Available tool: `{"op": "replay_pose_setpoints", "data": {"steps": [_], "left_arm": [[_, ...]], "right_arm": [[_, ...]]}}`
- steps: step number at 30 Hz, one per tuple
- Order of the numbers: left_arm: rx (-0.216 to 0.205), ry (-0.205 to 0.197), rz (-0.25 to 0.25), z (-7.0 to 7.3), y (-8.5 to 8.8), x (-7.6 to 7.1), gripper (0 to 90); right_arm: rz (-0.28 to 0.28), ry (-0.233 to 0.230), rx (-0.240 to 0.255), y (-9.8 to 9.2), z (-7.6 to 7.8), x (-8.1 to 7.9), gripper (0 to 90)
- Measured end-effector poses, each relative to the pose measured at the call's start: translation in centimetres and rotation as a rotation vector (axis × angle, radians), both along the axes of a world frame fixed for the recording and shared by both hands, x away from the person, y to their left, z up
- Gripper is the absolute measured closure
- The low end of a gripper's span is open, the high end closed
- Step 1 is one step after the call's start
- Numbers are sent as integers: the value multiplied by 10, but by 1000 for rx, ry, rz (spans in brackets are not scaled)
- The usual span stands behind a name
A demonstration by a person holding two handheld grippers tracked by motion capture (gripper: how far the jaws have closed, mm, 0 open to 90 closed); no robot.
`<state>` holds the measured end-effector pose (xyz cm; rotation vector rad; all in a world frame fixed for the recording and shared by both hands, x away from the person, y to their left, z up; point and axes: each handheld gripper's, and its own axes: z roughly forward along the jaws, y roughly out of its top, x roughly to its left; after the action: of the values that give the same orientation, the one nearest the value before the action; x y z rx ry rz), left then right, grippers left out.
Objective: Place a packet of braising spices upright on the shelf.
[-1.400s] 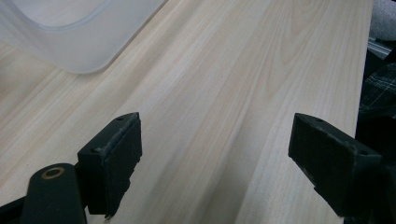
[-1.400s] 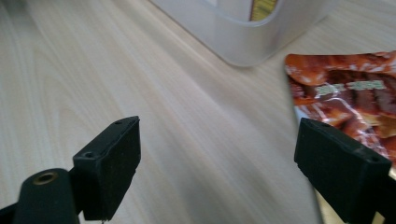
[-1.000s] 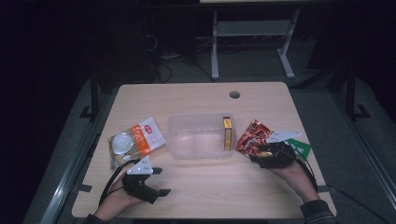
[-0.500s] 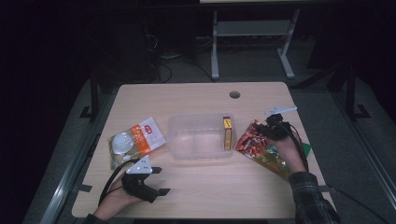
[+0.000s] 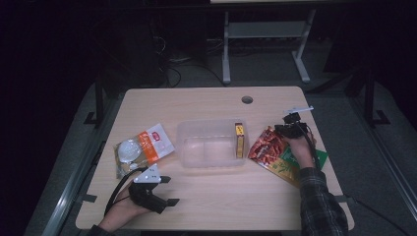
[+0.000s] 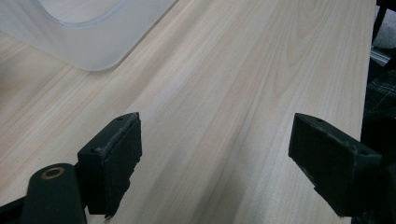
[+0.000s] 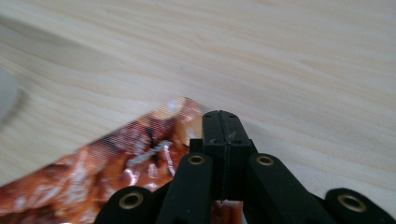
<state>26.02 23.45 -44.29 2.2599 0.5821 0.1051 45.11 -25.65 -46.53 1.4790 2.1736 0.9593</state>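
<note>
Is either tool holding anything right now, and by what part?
The right tool is shut on the red snack bag at its top corner edge. The left tool is open over bare table, holding nothing.

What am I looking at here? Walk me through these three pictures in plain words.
There is no robot arm. A person holds a hand-held gripper in each hand, each with two black fingers. The high view looks down on the table from above. The other two views come from small cameras riding on the grippers, looking along their fingers.

On the table lie a clear plastic tub with a yellow box inside, an orange-and-white packet at the left, and a red snack packet over a green packet at the right.

The left gripper rests open near the table's front edge, holding nothing. The right gripper is shut at the red packet's corner; whether it pinches the foil is not clear.
</note>
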Motion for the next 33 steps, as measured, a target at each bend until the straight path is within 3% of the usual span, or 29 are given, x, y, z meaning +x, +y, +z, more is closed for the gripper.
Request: {"op": "replay_pose_setpoints", "data": {"steps": [6, 11, 23, 28, 33], "left_arm": [[5, 2, -4, -1, -1, 0, 173], [8, 3, -5, -2, 0, 1, 173], [11, 9, -13, -2, -1, 0, 172], [10, 10, -15, -2, -2, -1, 172], [15, 8, -25, -1, -3, -1, 172]], "right_arm": [[-3, 19, -41, 2, -3, 9, 900], [35, 31, -26, 0, -4, 6, 900], [191, 61, -30, 8, -2, -13, 900], [255, 78, -48, 18, 1, -25, 900], [354, 87, -61, 32, 3, -41, 900]]}}
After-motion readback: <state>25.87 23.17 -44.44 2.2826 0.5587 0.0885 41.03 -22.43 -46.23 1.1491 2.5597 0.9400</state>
